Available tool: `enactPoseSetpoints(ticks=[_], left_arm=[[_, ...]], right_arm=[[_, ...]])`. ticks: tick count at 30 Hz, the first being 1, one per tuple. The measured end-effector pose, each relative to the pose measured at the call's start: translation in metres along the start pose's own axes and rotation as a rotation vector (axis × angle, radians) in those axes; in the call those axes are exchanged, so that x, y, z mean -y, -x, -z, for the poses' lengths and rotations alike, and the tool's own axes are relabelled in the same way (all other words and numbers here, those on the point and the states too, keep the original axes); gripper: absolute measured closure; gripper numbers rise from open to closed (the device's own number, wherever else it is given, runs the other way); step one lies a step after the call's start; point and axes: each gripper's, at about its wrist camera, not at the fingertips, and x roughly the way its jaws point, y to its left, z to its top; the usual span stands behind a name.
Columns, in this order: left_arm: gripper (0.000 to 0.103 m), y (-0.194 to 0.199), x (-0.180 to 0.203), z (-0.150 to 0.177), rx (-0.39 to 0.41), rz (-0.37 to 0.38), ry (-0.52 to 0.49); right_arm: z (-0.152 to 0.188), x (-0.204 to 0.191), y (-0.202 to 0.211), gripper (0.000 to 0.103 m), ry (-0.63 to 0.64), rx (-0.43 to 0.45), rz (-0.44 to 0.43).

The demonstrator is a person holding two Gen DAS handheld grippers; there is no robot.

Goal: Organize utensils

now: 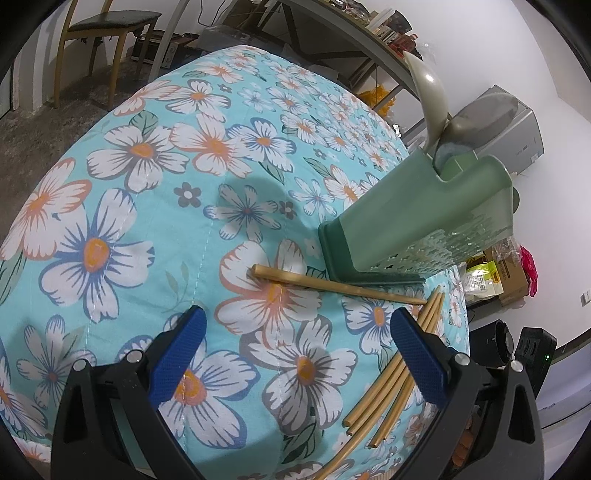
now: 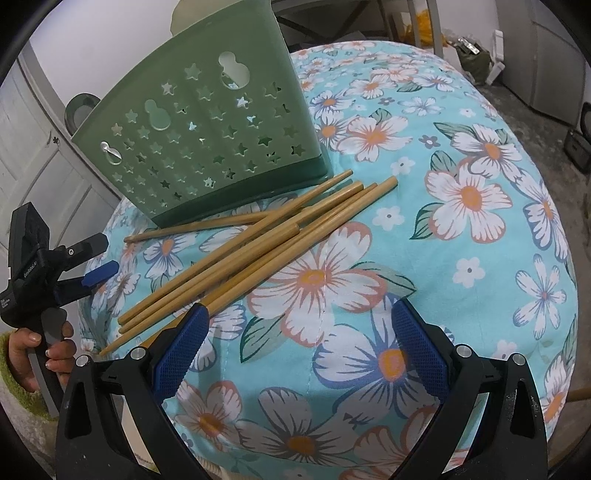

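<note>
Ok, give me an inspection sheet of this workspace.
Surface: floral cloth, rounded, covering the table.
Job's things: green holder upright, spoon and another utensil inside; chopsticks loose in a pile beside it, one lying along its base.
Clutter: nothing seen on the cloth.
Grippers: left gripper and right gripper both empty, jaws wide apart; a hand holds the left one.
Cables: one hanging down the far wall.
Surroundings: chair, shelf of goods, grey appliance, boxes on the floor.
</note>
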Motion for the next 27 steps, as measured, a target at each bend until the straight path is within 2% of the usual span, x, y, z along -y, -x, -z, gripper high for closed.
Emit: enactPoseSetpoints(ticks=[9,16,22,27], left_arm=[[0.006,0.0,0.0,0.0,0.002,0.005,0.004],[0.006,0.003,0.004,-0.001,0.005,-0.013,-0.018],[0.007,0.02,0.029,0.005,0.087,-0.031,-0.201],[0.019,0.024,0.058,0.011,0.135,-0.068,-0.388]], right_arm=[[-0.001,0.003,0.001,0.008,-0.014,-0.008,-0.021],[-0.003,0.019,0.006,0.008,-0.079,-0.006,-0.108],[-0.004,0.028,0.009,0.008,-0.114,-0.01,-0.156],[-0.006,0.031,0.009,0.008,-0.135,-0.015,-0.179]])
